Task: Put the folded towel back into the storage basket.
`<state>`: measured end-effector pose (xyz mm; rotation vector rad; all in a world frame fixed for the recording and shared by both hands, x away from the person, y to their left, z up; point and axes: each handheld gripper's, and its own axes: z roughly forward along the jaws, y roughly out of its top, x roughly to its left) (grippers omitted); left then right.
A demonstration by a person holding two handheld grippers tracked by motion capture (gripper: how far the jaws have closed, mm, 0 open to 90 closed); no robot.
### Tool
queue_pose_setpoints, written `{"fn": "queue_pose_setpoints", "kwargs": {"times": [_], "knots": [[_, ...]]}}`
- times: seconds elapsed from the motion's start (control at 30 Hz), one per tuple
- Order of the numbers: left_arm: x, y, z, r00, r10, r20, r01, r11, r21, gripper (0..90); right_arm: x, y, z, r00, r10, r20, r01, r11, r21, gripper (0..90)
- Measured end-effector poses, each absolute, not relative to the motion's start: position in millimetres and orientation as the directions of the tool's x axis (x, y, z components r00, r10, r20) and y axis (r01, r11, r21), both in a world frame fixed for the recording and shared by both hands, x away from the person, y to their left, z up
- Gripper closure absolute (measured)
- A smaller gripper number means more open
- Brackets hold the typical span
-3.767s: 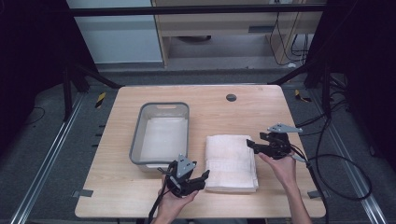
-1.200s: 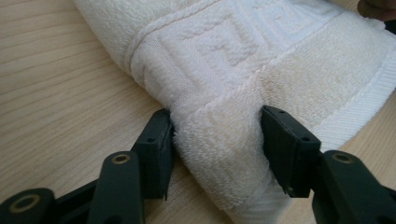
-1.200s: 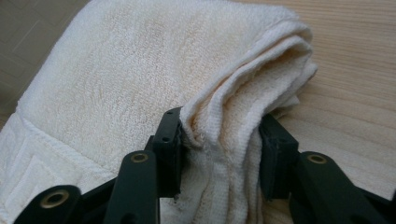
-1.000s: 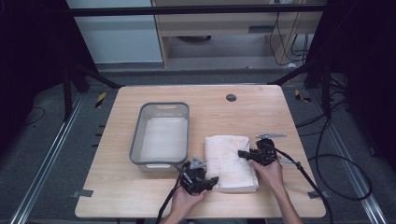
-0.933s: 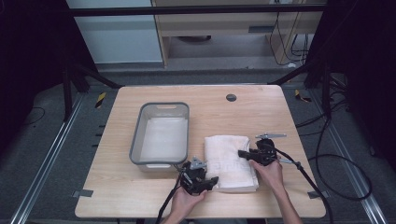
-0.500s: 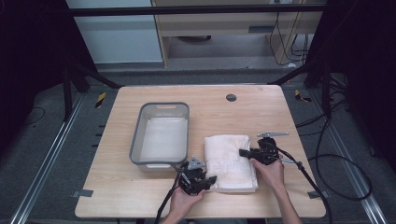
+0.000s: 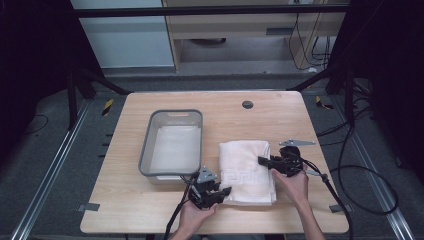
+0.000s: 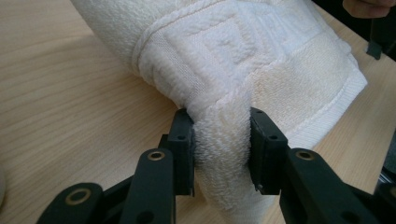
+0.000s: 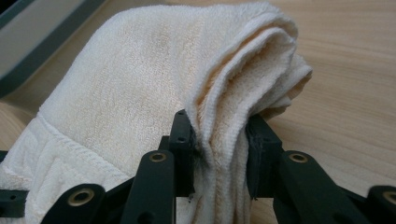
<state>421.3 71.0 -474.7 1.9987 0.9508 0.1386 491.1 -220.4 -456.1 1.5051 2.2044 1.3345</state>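
Here, low in the frame's centre, a folded white towel [image 7: 248,171] lies on the counter [image 7: 260,115] just right of a grey tub [image 7: 172,143]. The left claw [image 8: 219,154] is clamped on its near left corner, the right claw [image 9: 218,149] on its layered right edge (both pinching cloth). Seemingly a lift is at hand; the next move likely calls for raising both together.

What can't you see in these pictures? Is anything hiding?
- Under the folded towel: the tabletop there is covered in the high view.
- The pinched folds: in both gripper views, the black jaws hide the cloth squeezed between them.
- The grey bin: its far edge is cut off in the right gripper view.
- The small dark round thing on the table: too small to name.
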Motion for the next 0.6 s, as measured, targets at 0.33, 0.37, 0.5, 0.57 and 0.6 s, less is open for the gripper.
{"fn": "queue_pose_setpoints", "kwargs": {"times": [0.33,0.37,0.5,0.57,0.6], "knots": [[415,76,-452,0.713,0.653,-0.255,0.533,-0.269,0.802,66.0,480,-222,-431,-0.507,0.804,0.311,0.609,0.078,0.79,68.4],[415,77,-450,0.716,0.652,-0.251,0.528,-0.27,0.805,66.0,479,-223,-429,-0.511,0.803,0.309,0.601,0.077,0.795,68.4],[412,78,-443,0.72,0.649,-0.248,0.516,-0.26,0.816,66.1,475,-222,-420,-0.517,0.801,0.301,0.583,0.072,0.809,68.4],[411,79,-440,0.723,0.645,-0.245,0.51,-0.259,0.82,66.1,474,-223,-417,-0.518,0.8,0.303,0.579,0.068,0.812,68.4],[411,79,-438,0.724,0.646,-0.24,0.505,-0.26,0.823,66.2,473,-222,-415,-0.518,0.8,0.302,0.577,0.067,0.814,68.4]]}}
